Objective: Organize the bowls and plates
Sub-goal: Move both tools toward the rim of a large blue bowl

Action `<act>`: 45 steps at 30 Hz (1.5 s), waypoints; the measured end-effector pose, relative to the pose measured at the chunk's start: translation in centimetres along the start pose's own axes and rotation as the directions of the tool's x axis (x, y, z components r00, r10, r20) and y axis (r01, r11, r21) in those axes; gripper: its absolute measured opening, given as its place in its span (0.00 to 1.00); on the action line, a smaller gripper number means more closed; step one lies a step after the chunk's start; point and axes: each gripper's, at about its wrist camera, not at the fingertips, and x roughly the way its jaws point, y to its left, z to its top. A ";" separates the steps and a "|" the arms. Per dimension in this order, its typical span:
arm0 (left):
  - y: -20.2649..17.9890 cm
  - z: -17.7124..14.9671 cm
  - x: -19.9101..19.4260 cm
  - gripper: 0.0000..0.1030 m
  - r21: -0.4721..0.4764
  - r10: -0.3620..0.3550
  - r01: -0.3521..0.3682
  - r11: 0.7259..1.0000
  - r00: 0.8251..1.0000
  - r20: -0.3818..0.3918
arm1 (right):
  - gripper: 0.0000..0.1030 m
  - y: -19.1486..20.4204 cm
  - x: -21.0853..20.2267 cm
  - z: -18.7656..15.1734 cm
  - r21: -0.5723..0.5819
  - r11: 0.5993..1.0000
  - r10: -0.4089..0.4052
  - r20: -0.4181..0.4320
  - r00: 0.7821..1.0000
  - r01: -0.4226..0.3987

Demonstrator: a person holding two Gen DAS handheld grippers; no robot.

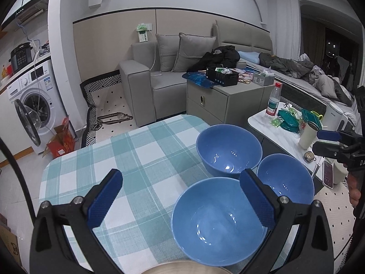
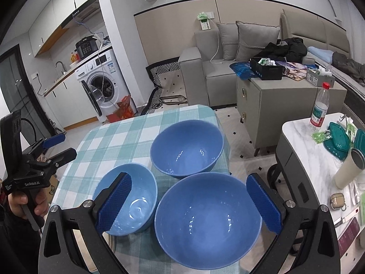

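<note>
- Left wrist view: checked tablecloth (image 1: pixel 127 150), three blue bowls (image 1: pixel 228 149) clustered at right end.
- Left gripper (image 1: pixel 181 199), right gripper (image 2: pixel 188 202): jaws spread wide, holding nothing.
- Beyond: grey sofa (image 1: pixel 159 77), washing machine (image 1: pixel 34 100), marble side table (image 2: pixel 305 141).

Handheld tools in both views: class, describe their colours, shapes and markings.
The left tool and the right tool each have a black frame with silver screws and two blue, ridged finger pads. White lettering marks the left tool's body, and a bare hand grips its handle.
</note>
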 end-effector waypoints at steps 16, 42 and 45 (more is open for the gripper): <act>-1.8 1.6 2.8 1.00 0.027 -0.011 0.011 1.000 1.000 -0.021 | 0.99 -3.6 0.1 2.4 0.049 0.999 -0.022 0.012 1.000 0.022; -3.1 2.1 11.2 1.00 0.008 -0.041 0.042 0.999 0.990 -0.132 | 0.98 -4.6 8.7 2.8 0.070 0.998 0.019 -0.141 0.990 -0.009; -3.1 2.1 11.9 1.00 0.004 -0.044 0.045 0.999 0.989 -0.145 | 0.97 -4.7 9.4 2.8 0.068 0.998 0.019 -0.152 0.988 -0.008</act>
